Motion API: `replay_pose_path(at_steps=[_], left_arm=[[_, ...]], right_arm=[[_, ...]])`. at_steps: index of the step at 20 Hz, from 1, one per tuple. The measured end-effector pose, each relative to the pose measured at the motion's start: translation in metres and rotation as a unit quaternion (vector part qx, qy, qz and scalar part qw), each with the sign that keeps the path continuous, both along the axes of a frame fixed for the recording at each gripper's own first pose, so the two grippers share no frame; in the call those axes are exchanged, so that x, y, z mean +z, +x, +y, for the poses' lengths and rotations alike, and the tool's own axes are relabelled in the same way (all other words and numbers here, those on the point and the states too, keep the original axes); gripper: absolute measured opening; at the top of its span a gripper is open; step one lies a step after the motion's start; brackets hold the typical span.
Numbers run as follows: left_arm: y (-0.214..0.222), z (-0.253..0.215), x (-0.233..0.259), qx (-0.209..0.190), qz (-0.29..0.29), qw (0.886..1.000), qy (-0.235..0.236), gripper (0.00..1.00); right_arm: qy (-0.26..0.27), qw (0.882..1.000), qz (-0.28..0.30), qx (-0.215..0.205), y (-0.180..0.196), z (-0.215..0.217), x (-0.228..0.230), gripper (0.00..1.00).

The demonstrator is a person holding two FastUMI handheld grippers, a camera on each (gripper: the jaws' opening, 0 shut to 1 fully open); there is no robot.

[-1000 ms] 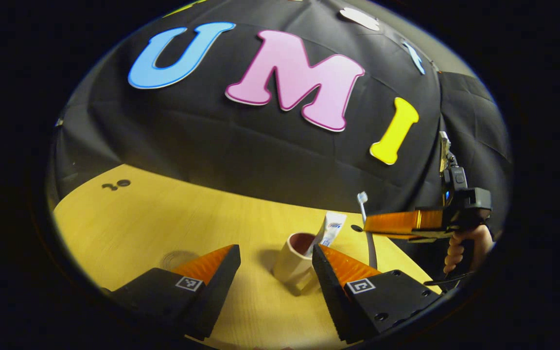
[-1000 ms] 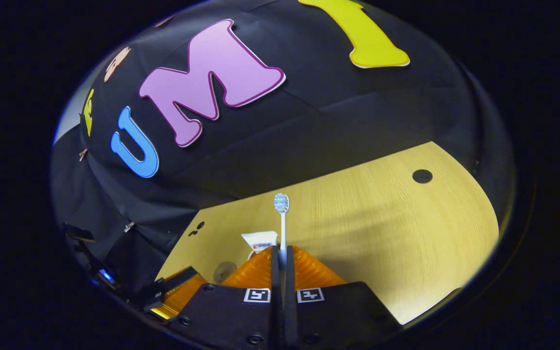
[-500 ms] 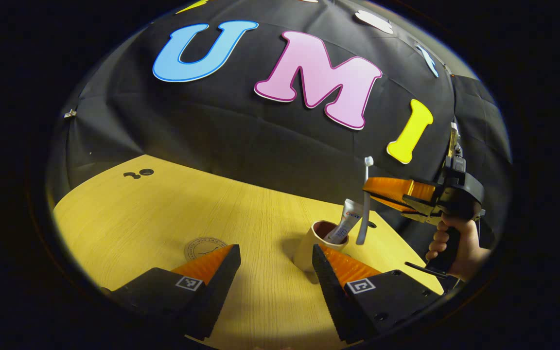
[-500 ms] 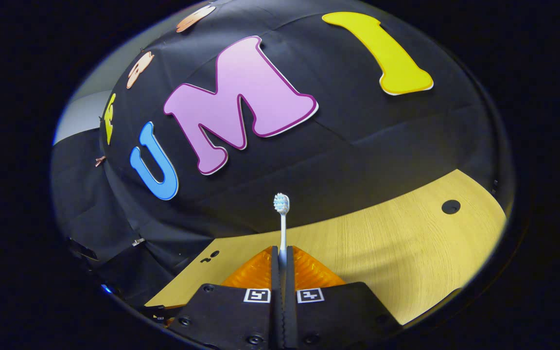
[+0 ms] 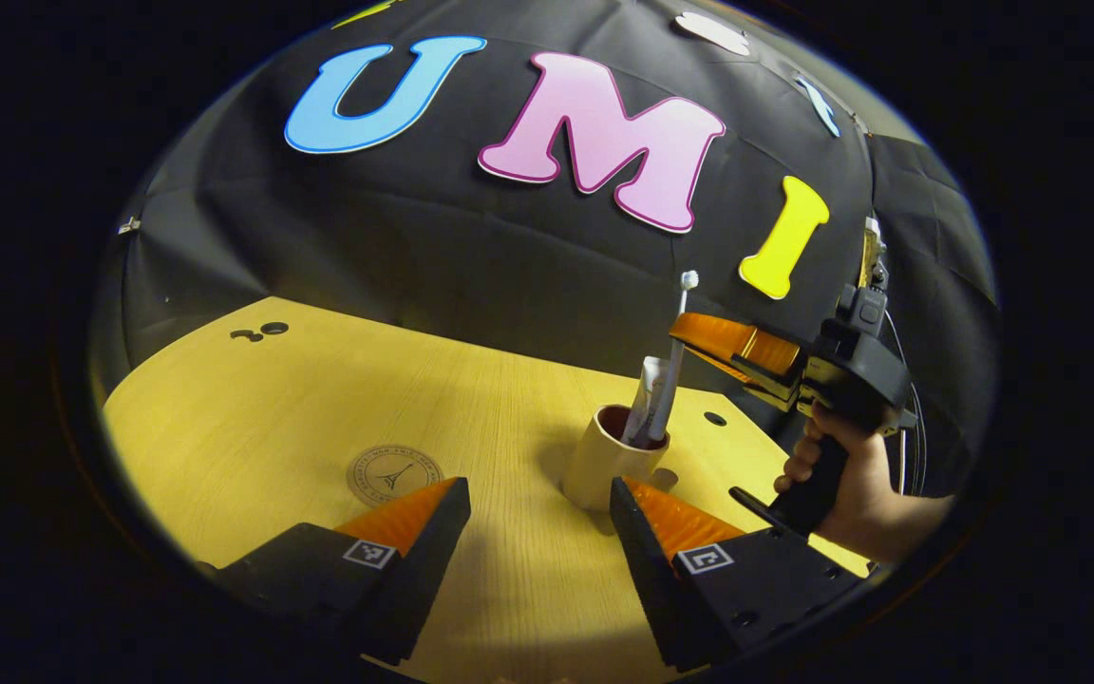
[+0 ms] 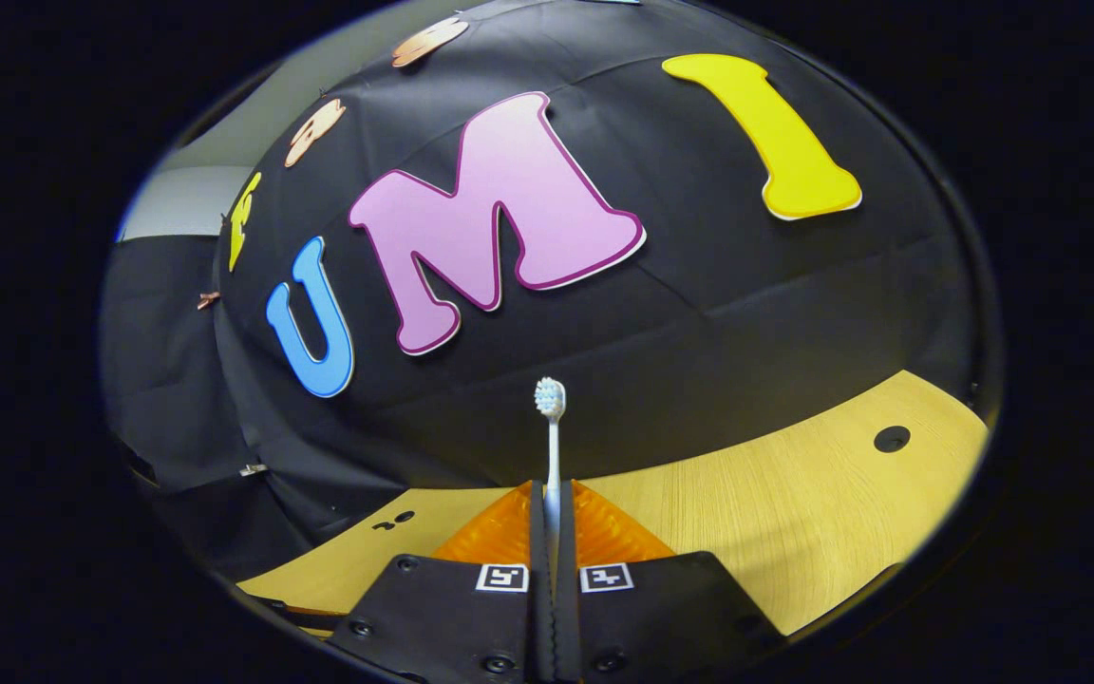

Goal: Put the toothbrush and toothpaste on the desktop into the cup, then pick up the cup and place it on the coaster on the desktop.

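Observation:
A beige cup (image 5: 601, 464) with a dark inside stands on the wooden desktop (image 5: 319, 399). A white toothpaste tube (image 5: 644, 394) leans in it. The toothbrush (image 5: 672, 366) stands almost upright with its lower end in the cup's mouth, head up. My right gripper (image 5: 685, 334), held by a hand (image 5: 841, 484), is shut on the toothbrush's handle from the right. In the right gripper view the toothbrush (image 6: 552, 427) rises from between my shut right gripper (image 6: 552, 494). My left gripper (image 5: 537, 499) hangs open just in front of the cup, holding nothing. A round coaster (image 5: 393, 473) lies left of the cup.
Small dark holes (image 5: 262, 332) mark the desktop at the far left, and another hole (image 5: 715, 418) lies right of the cup. The black cloth wall closes off the back of the desk. In the right gripper view a hole (image 6: 891, 438) sits on the desktop at far right.
The right gripper tipped the toothbrush upright and carried it left over the cup, and its lower end now sits in the cup's mouth. The left gripper stayed open near the cup.

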State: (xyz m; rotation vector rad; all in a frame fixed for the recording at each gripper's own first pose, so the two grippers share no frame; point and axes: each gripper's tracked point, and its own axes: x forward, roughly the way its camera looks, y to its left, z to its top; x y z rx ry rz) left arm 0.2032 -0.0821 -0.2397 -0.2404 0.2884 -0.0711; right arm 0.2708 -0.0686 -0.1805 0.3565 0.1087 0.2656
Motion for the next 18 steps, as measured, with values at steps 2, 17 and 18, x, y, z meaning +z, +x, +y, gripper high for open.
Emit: replay_pose_path(at_steps=[2, 17, 18], left_arm=[[-0.001, 0.003, -0.002, 0.002, 0.000, 1.000, -0.001, 0.92], [-0.013, 0.003, -0.011, 0.005, 0.010, 1.000, 0.005, 0.92], [-0.016, 0.004, -0.012, 0.007, 0.013, 1.000, 0.006, 0.92]], right_arm=[[-0.013, 1.000, -0.016, -0.003, -0.003, 0.003, -0.004, 0.05], [-0.045, 0.996, 0.075, 0.008, -0.053, 0.000, -0.047, 0.87], [-0.046, 0.995, 0.090, 0.009, -0.055, 0.000, -0.049, 0.87]])
